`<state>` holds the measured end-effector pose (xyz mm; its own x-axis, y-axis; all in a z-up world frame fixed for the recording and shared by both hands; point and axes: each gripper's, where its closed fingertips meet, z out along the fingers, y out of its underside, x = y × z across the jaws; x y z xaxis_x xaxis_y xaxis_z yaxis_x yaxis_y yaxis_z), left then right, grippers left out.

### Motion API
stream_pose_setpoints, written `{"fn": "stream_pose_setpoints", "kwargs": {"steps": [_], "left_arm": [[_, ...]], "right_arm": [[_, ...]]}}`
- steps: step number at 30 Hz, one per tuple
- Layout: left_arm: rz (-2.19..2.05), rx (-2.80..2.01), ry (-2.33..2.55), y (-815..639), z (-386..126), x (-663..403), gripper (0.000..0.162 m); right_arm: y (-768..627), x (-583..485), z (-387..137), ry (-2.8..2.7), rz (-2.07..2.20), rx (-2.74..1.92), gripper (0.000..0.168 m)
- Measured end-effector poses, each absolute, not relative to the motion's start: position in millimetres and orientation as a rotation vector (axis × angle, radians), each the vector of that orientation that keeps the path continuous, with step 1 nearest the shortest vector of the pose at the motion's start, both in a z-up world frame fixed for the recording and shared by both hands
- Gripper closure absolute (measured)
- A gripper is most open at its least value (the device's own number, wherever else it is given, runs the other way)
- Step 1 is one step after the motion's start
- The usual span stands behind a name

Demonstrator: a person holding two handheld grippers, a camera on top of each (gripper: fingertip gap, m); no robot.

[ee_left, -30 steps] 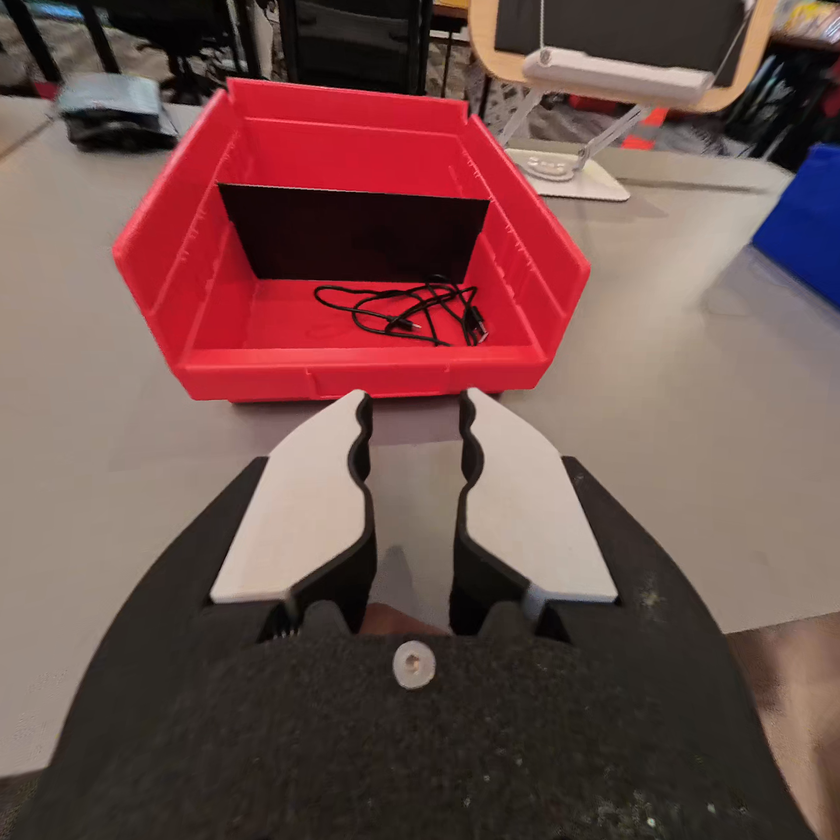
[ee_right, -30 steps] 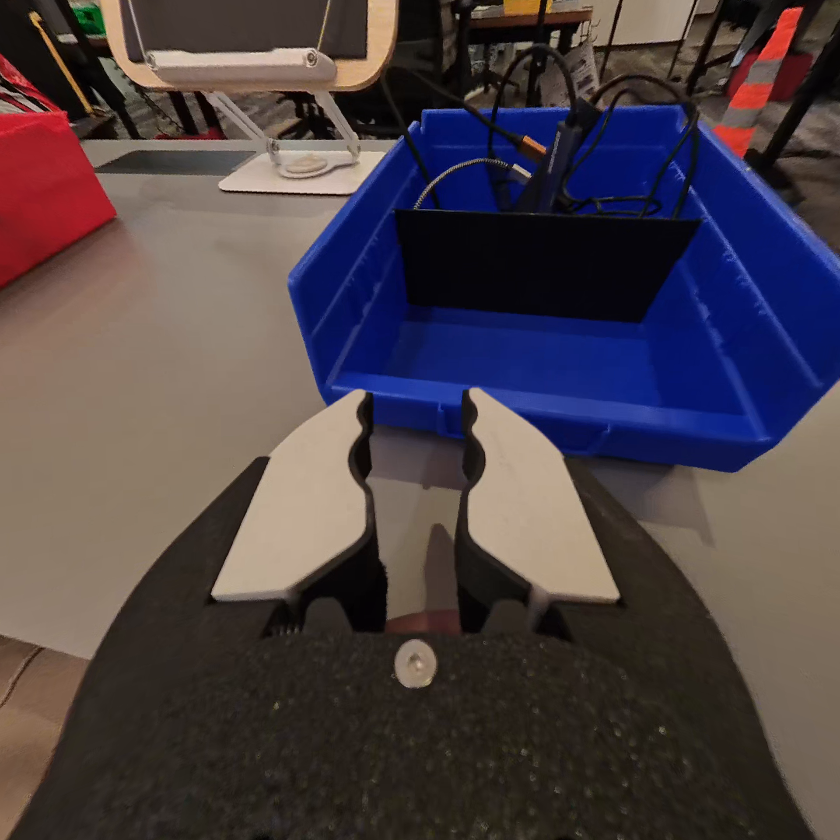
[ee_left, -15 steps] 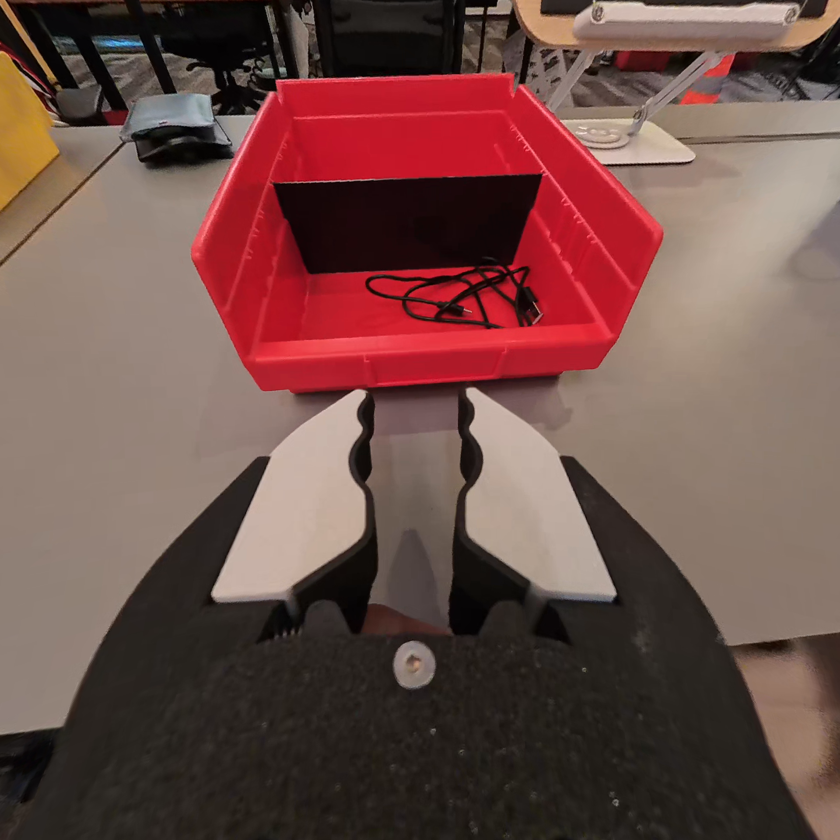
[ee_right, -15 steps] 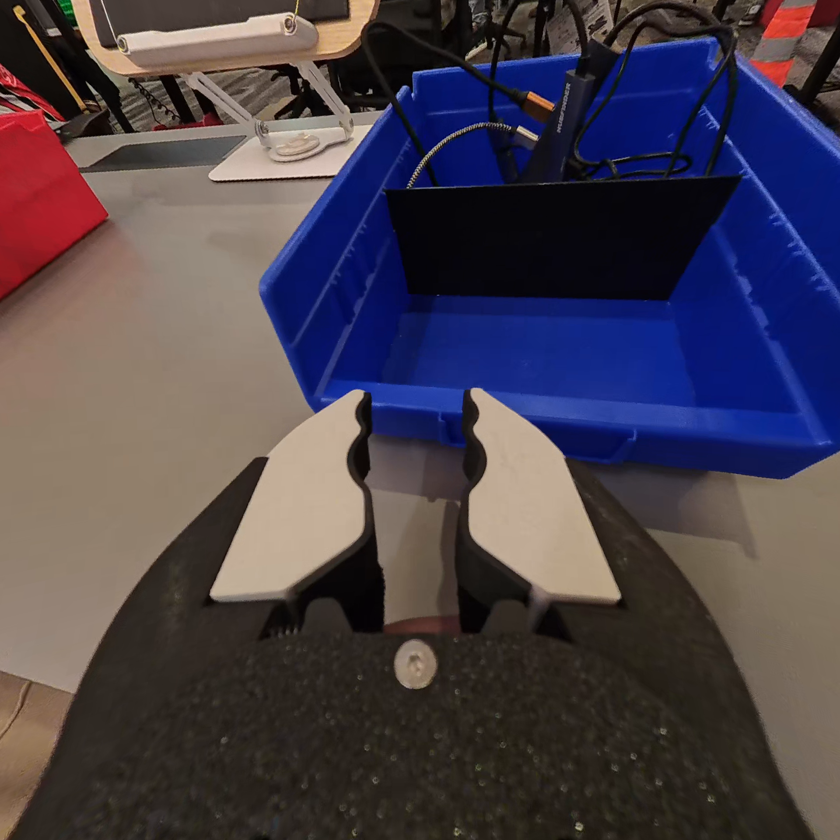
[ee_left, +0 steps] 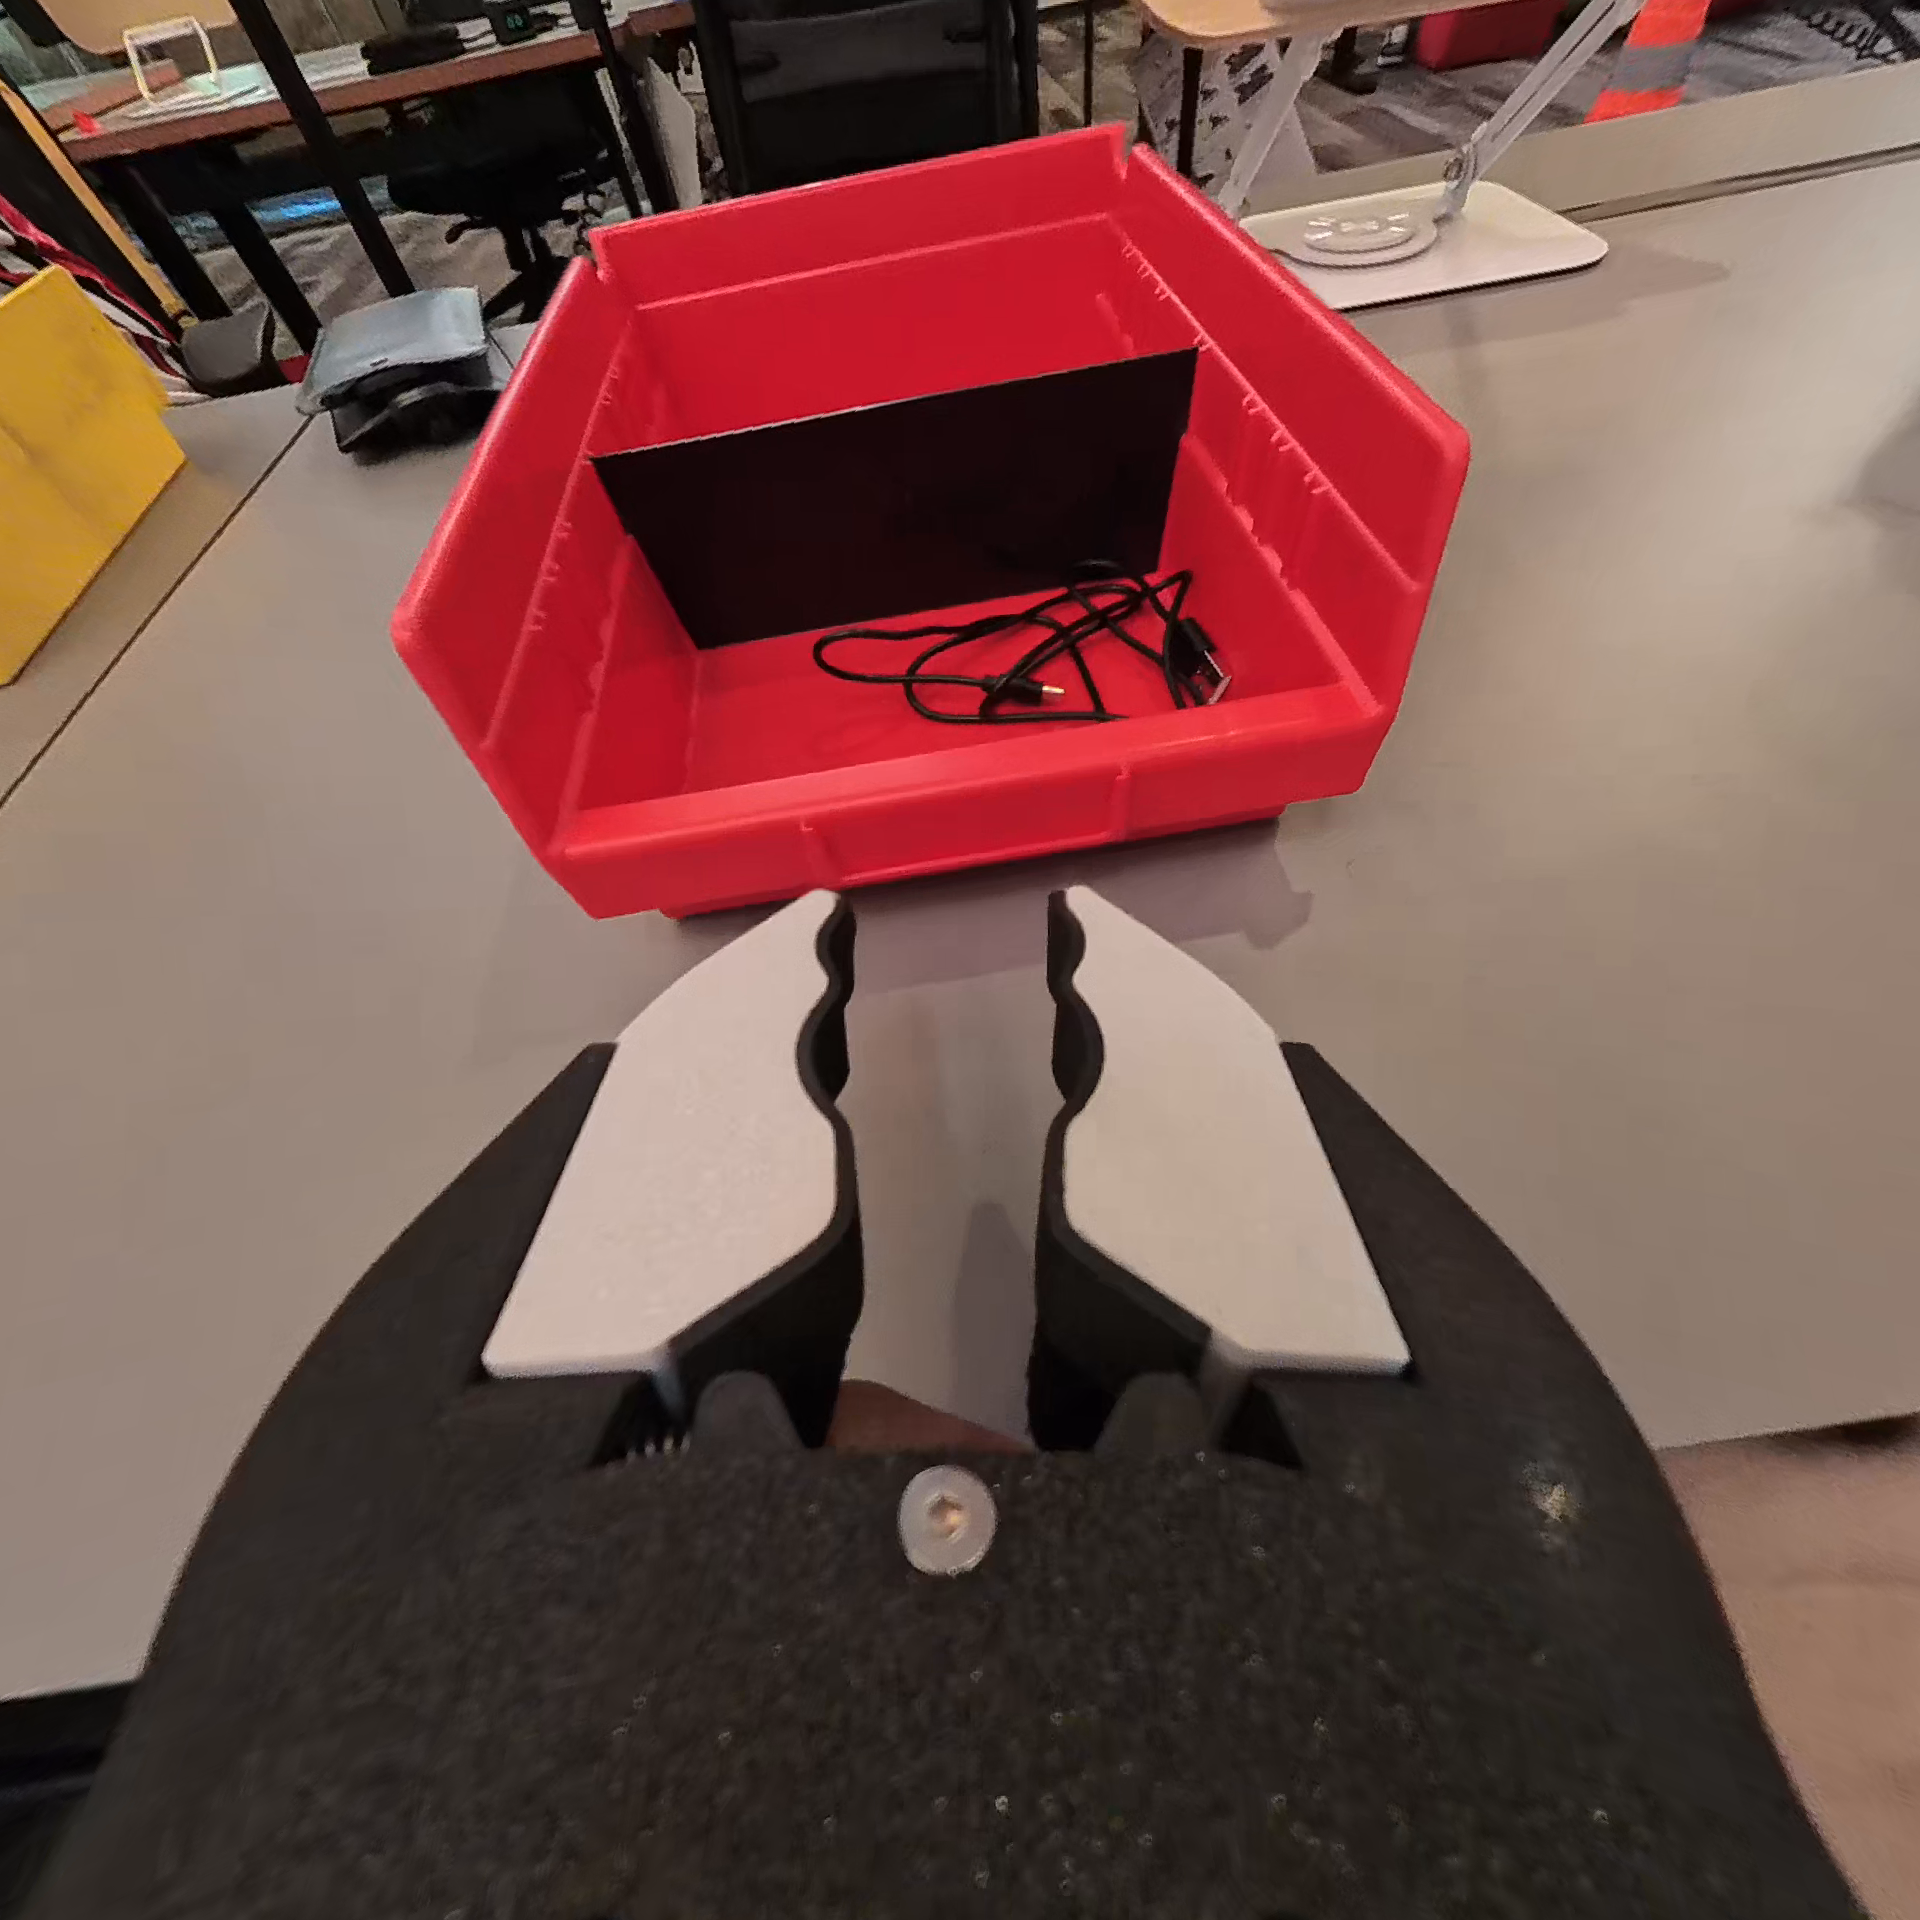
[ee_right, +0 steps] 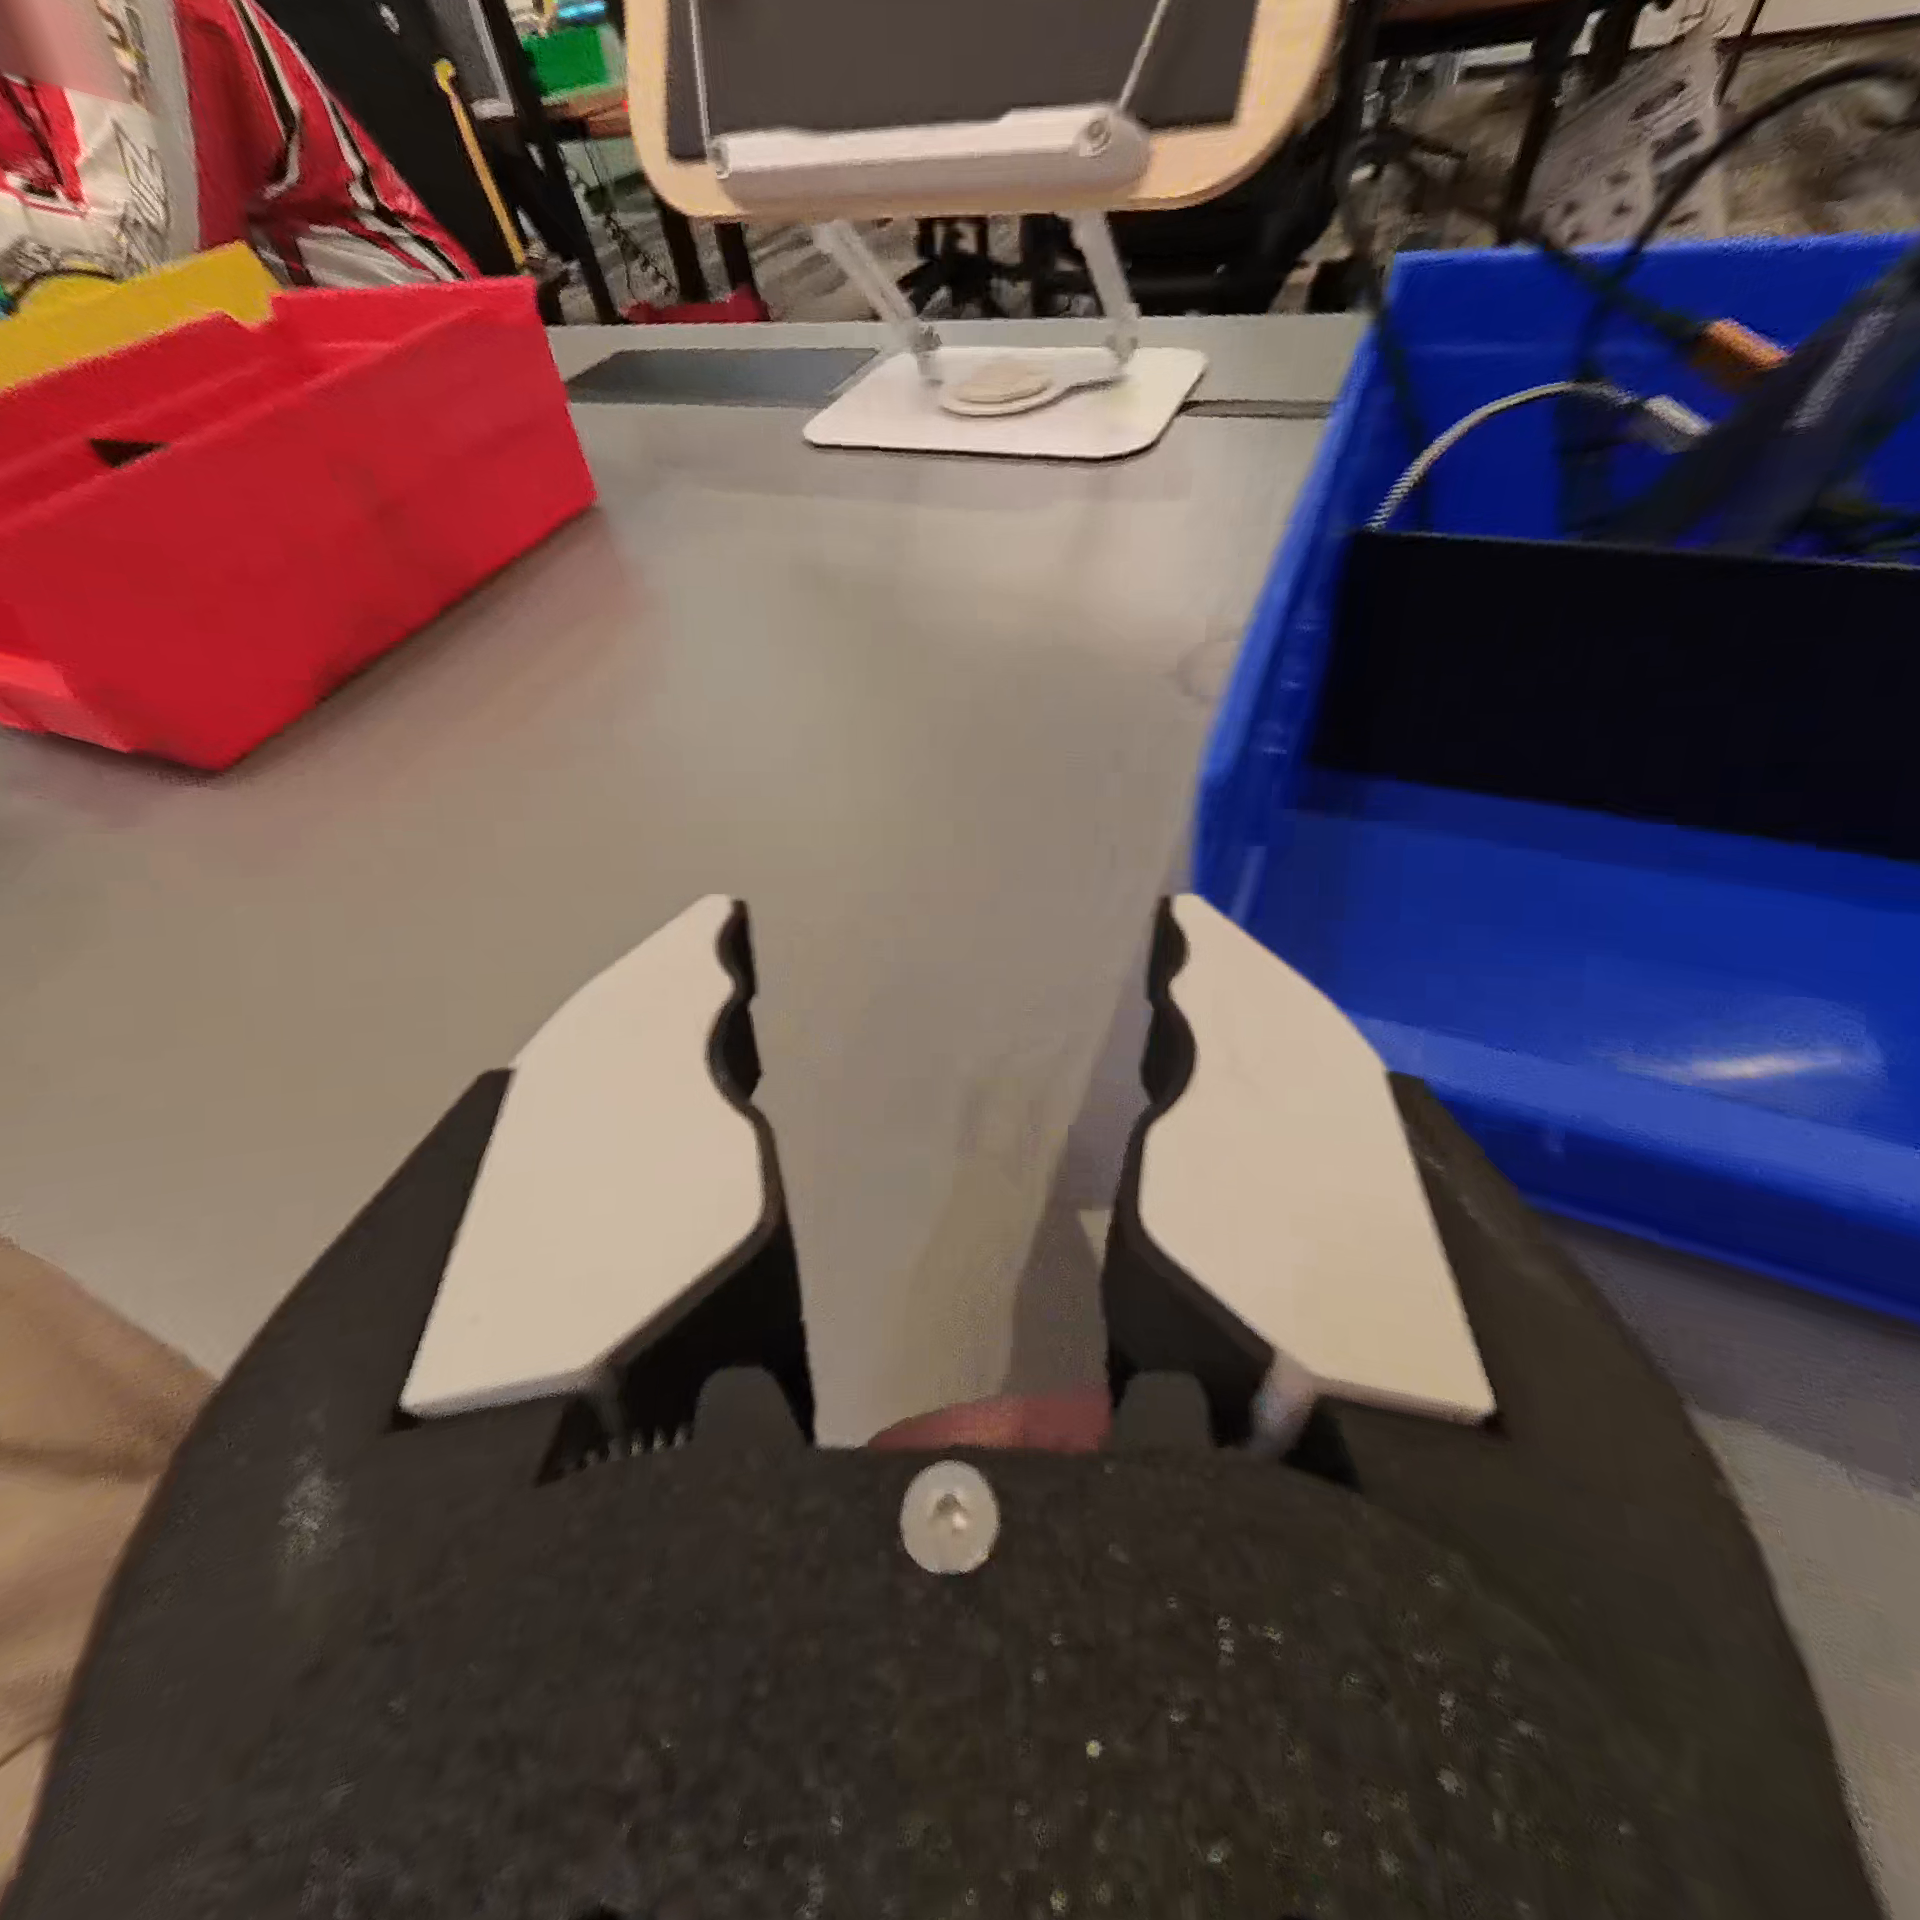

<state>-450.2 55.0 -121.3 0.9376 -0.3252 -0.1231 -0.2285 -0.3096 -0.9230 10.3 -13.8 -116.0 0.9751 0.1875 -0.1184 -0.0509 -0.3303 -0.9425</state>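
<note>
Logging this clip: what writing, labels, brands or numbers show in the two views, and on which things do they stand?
Dark blue gadget in the blue bin: pale lettering along its side, too blurred to read.
Small screen on the far desk, left wrist view: lit digits, too small to read.
Red bin and black cable: no writing visible.
Nothing else legible in either view.
</note>
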Motion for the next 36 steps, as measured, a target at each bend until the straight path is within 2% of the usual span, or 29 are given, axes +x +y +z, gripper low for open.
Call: {"fn": "stream_pose_setpoints", "kwargs": {"steps": [5, 9, 11, 14, 16, 18, 19, 21, 22, 26, 28, 30, 31, 33, 34, 36], "left_arm": [[-0.123, -1.808, 0.468, 49.6, -107.8, -430.6, 0.12], [-0.038, -1.719, 0.575, 40.4, -99.7, -413.6, 0.118], [-0.067, -1.711, 0.617, 34.1, -101.2, -396.1, 0.118], [-0.115, -1.761, 0.613, 29.6, -108.4, -366.2, 0.119], [-0.137, -1.776, 0.667, 24.8, -109.9, -335.4, 0.113], [-0.183, -1.768, 0.722, 19.2, -107.6, -298.2, 0.112], [-0.224, -1.763, 0.753, 15.8, -106.4, -275.8, 0.111], [-0.319, -1.762, 0.819, 10.1, -106.4, -225.0, 0.11], [-0.374, -1.774, 0.856, 7.3, -108.0, -196.8, 0.109], [-0.527, -1.786, 0.98, 2.3, -113.2, -86.2, 0.103], [-0.533, -1.778, 0.97, 13.2, -110.9, -45.6, 0.103], [-0.551, -1.818, 0.952, 25.7, -114.8, -16.3, 0.104], [-0.525, -1.862, 0.949, 33.4, -122.5, -8.0, 0.105], [-0.553, -1.96, 0.958, 38.8, -137.2, 2.0, 0.126], [-0.589, -2.001, 0.903, 42.3, -138.2, 2.9, 0.142], [-0.555, -2.03, 0.858, 50.7, -138.1, 0.0, 0.15]], "right_arm": [[20.2, 2.1, -125.6, -0.164, -0.002, -2.019, 0.102], [2.1, 22.9, -63.1, -0.073, -0.138, -1.786, 0.107], [-1.2, 45.2, -51.9, 0.001, -0.187, -1.722, 0.108], [18.7, 50.3, -93.4, -0.018, -0.106, -1.913, 0.1], [22.8, 32.4, -114.4, -0.084, 0.013, -1.986, 0.103], [20.5, 12.3, -116.4, -0.164, 0.096, -1.982, 0.082], [17.4, 4.6, -115.6, -0.203, 0.132, -1.985, 0.085], [8.7, -9.2, -105.9, -0.242, 0.259, -1.93, 0.113], [3.9, -12.5, -96.0, -0.232, 0.314, -1.876, 0.117], [-17.4, 33.4, -68.8, -0.083, 0.126, -1.818, 0.111], [-35.3, 85.7, -70.4, 0.073, -0.099, -1.853, 0.114], [-49.8, 123.2, -74.1, 0.149, -0.26, -1.888, 0.108], [-55.0, 139.1, -76.9, 0.188, -0.342, -1.908, 0.107], [-65.9, 167.7, -93.4, 0.271, -0.527, -2.01, 0.109], [-69.6, 174.3, -109.0, 0.286, -0.577, -2.099, 0.11], [-67.5, 172.0, -140.5, 0.288, -0.538, -2.218, 0.111]]}}
